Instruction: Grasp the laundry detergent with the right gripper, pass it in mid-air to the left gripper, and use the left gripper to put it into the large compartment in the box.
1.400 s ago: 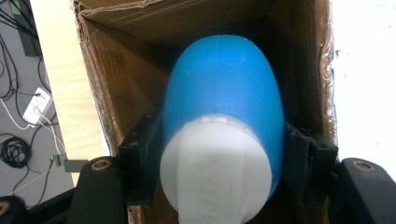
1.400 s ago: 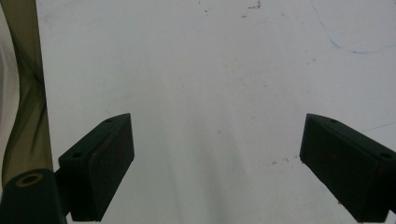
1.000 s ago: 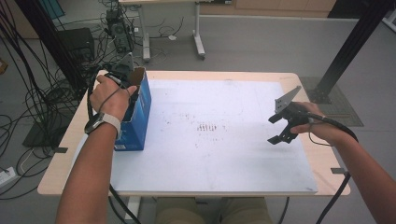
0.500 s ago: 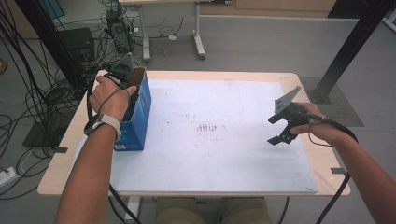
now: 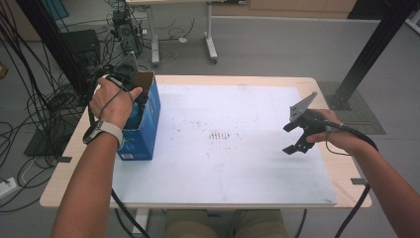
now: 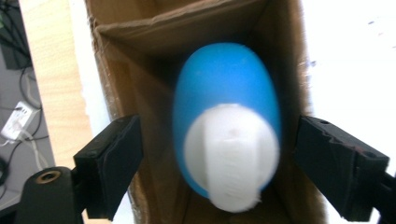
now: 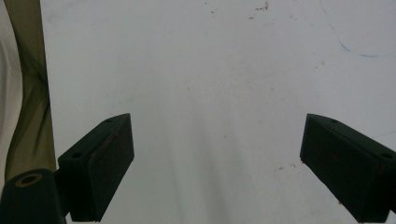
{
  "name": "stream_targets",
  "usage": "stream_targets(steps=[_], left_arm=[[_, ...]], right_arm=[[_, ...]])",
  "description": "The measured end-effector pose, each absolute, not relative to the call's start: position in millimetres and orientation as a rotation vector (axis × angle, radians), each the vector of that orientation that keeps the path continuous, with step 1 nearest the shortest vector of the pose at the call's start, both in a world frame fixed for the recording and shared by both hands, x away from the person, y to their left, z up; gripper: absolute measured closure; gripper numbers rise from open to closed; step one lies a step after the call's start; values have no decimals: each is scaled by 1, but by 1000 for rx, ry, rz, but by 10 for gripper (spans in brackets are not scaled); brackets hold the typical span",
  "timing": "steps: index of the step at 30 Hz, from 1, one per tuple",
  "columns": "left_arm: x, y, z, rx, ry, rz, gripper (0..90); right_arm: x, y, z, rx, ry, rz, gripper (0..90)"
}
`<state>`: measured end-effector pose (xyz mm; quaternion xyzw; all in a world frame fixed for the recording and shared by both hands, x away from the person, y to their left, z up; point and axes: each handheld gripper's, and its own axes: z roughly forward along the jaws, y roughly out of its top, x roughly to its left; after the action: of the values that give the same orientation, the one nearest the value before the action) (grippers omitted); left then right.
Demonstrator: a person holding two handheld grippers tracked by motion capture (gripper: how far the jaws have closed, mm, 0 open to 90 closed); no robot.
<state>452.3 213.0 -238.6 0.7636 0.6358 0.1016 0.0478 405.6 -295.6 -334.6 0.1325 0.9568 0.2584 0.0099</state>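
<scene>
Inside box (image 6: pixel 140 56): blue bottle (image 6: pixel 226 79), white cap (image 6: pixel 231 156)

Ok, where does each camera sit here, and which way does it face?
High view: above the person's side, looking forward and down on the table; both forearms show.
Left gripper view: on the left gripper, looking into the box at the blue bottle; jaws just opened.
Right gripper view: on the right gripper, facing bare tabletop.
Shared: the box.

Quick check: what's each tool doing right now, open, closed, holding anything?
Left tool: open, jaws just been opening; blue bottle sits between them in the cardboard box, not gripped.
Right tool: open, empty, above the white sheet.
</scene>
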Motion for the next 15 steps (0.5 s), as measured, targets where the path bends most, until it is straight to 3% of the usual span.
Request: stream_targets(steps=[7, 15], left_arm=[[449, 206, -218, 2345, 1851, 313, 123], [439, 185, -188, 2405, 1632, 317, 104]], right_arm=[[405, -299, -333, 423, 2981, 804, 101], [403, -302, -329, 435, 2974, 792, 101]])
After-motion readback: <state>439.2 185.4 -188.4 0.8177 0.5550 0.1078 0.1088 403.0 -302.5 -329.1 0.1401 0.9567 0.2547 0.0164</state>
